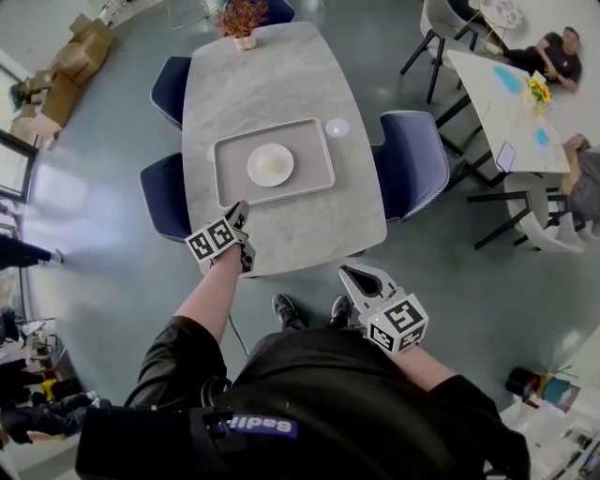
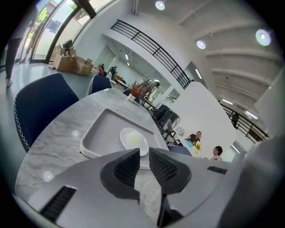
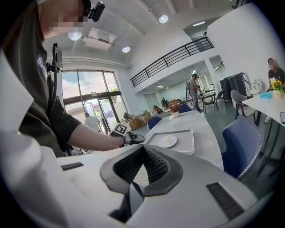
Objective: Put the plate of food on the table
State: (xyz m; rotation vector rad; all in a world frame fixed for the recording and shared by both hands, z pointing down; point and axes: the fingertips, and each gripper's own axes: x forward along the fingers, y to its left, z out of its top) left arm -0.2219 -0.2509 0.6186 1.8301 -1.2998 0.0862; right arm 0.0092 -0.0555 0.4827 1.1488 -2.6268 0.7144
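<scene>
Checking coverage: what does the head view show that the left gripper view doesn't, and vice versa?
Head view only: the right gripper and the person's shoes. Left gripper view only: ceiling lights, balcony railing, and the left gripper with jaws slightly apart, empty. Both: plate on the tray, grey table, plant.

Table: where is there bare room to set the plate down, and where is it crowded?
Bare: the stretch of table between plant pot and tray; the near strip between tray and table edge, right of the left gripper. Crowded: the middle, taken by the tray with the plate, a small disc by its corner.
</scene>
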